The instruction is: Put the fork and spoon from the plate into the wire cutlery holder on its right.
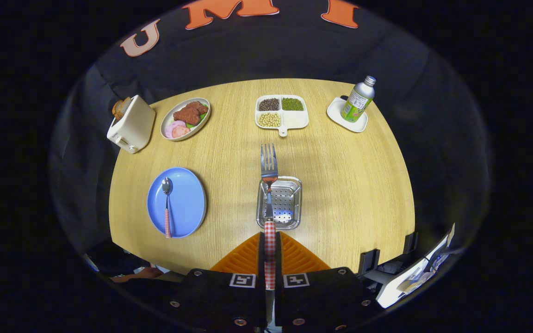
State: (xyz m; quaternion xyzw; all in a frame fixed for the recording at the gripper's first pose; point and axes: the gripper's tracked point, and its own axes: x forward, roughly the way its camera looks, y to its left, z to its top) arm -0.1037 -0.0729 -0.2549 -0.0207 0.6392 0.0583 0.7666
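A round counter (229, 152) of pale wood with fine straight grain stands in a booth hung with dark cloth. The tongs (270, 259) are pressed together on the red-and-white checked handle of a steel fork (269, 185), which points straight ahead, its tines reaching beyond the far rim of a square wire cutlery holder (285, 203). The holder is shiny metal with a perforated base and ribbed sides; it sits on the counter just ahead of the fingers, and the fork's shaft crosses above its left part. Left of the holder, well apart, lies a smooth round blue plate (188, 203) with a steel spoon (167, 206) on its left half, bowl away, checked handle toward the near rim. At the far side stand a cream toaster (132, 125) holding bread, an oval white dish (170, 121) of brown and pink food, a white divided tray (296, 120) with dark, green and yellow beans, and a silver bottle (359, 100) with a green label, upright on a small white square dish (346, 121).
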